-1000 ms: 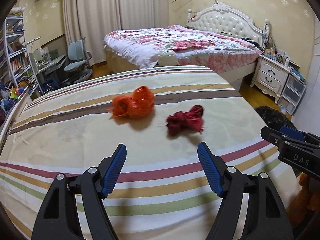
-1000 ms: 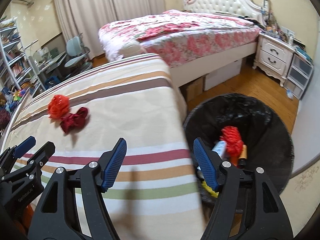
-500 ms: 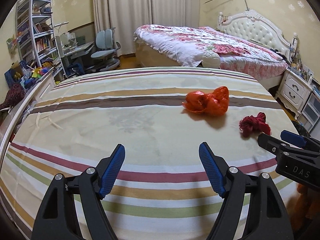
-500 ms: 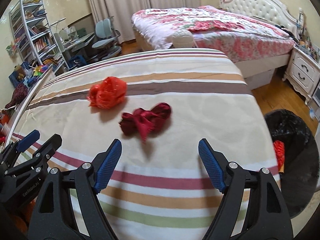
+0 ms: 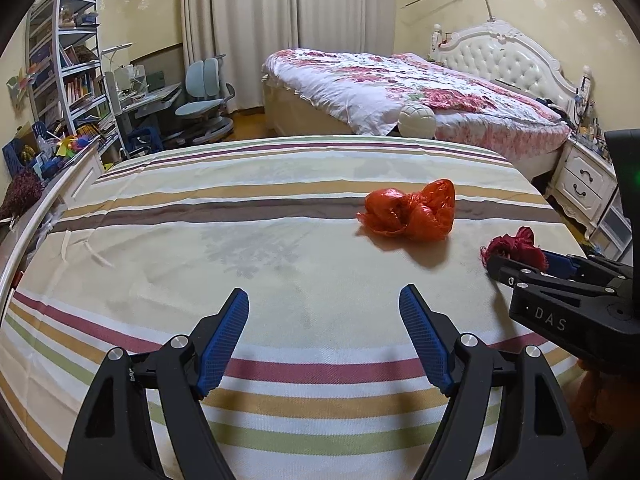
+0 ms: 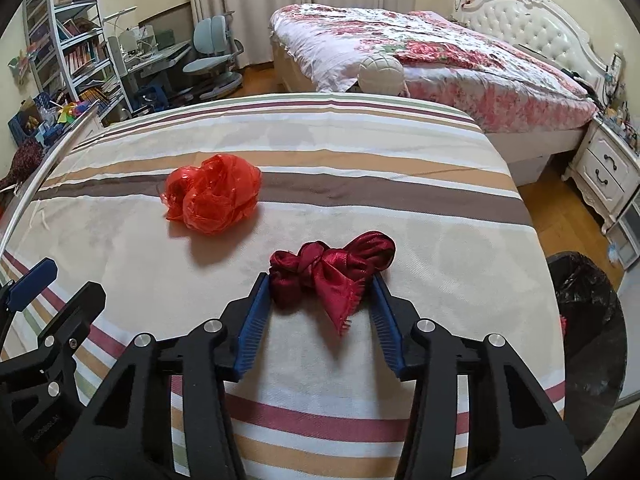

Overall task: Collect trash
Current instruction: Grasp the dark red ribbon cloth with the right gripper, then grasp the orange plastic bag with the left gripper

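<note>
1. The right gripper (image 6: 320, 280) sits at lower centre of the right wrist view, tilted down onto the striped sheet (image 6: 360, 168); its jaws are closing, with the dark red cloth wad (image 6: 332, 268) between the blue pads (image 6: 256, 320)
2. The wad's left side touches the left pad tip and its right side meets the right pad tip; whether the pads already press it firmly cannot be told
3. A frayed corner of the cloth hangs toward the bottom of the frame, in the gap between the two pads
4. The crumpled orange plastic bag (image 6: 214, 196) lies on the sheet at centre left of the right wrist view, apart from the cloth wad, on the brown stripe
5. In the left wrist view the left gripper (image 5: 324, 304) stands wide open at lower centre, with only bare striped sheet between its pads and nothing held
6. In that same view the orange bag (image 5: 412, 212) sits right of centre, and the dark red wad (image 5: 514, 244) shows at the right edge, partly hidden behind the black right gripper (image 5: 496, 264)
7. A bin lined with a black bag (image 6: 588, 340) stands on the wooden floor at the lower right edge of the right wrist view, beside the striped surface
8. A bed with a floral cover (image 6: 400, 40) fills the upper right
</note>
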Motion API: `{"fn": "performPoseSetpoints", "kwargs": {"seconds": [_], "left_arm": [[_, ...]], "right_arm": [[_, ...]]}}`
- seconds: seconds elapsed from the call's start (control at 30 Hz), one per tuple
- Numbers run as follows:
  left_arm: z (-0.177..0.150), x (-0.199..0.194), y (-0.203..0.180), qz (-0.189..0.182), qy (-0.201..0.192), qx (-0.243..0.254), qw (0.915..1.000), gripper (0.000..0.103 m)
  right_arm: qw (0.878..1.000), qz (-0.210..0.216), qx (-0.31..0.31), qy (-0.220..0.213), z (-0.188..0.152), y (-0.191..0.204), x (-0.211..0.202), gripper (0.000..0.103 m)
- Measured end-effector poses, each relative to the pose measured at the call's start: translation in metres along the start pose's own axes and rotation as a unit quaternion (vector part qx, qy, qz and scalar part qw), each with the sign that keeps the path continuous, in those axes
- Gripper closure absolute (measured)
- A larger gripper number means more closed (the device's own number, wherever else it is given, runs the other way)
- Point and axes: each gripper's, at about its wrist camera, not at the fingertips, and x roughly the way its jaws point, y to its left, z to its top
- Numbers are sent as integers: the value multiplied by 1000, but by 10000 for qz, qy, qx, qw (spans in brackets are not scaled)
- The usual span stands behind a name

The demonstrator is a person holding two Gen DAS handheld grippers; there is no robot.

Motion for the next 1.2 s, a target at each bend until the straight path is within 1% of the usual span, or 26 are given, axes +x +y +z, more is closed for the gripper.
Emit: {"fn": "performPoseSetpoints", "kwargs": {"seconds": [0.23, 0.43, 0.8, 0.9, 1.0, 1.1, 1.13, 1.17, 1.2], "left_arm": [[13, 15, -20, -177, 81, 139, 9997, 27], [24, 31, -39, -200, 176, 299, 9992, 27], [41, 53, -53, -229, 334, 352, 9986, 27], [44, 60, -54, -245, 431, 314, 9983, 27], [46, 68, -50, -396, 627, 195, 9971, 27], [45, 70, -46, -530, 747, 81, 9958, 43], [44, 68, -45, -536, 705, 81, 9960, 47], [44, 67, -46, -572, 692, 109, 9959, 49], [43, 66, -48, -593, 680, 174, 9958, 53]], "right_arm": [[9996, -142, 250, -9, 9, -33, 6, 56], [9992, -187, 339, -12, 14, -50, 11, 56], [9993, -105, 355, -17, 15, -54, 13, 56], [9993, -107, 355, -16, 15, -54, 13, 55], [9993, -118, 347, -15, 15, -54, 13, 55], [9993, -117, 349, -14, 15, -54, 12, 55], [9993, -120, 347, -15, 15, -54, 12, 55], [9993, -119, 348, -14, 15, -54, 12, 55], [9993, -119, 349, -17, 15, -54, 12, 55]]}}
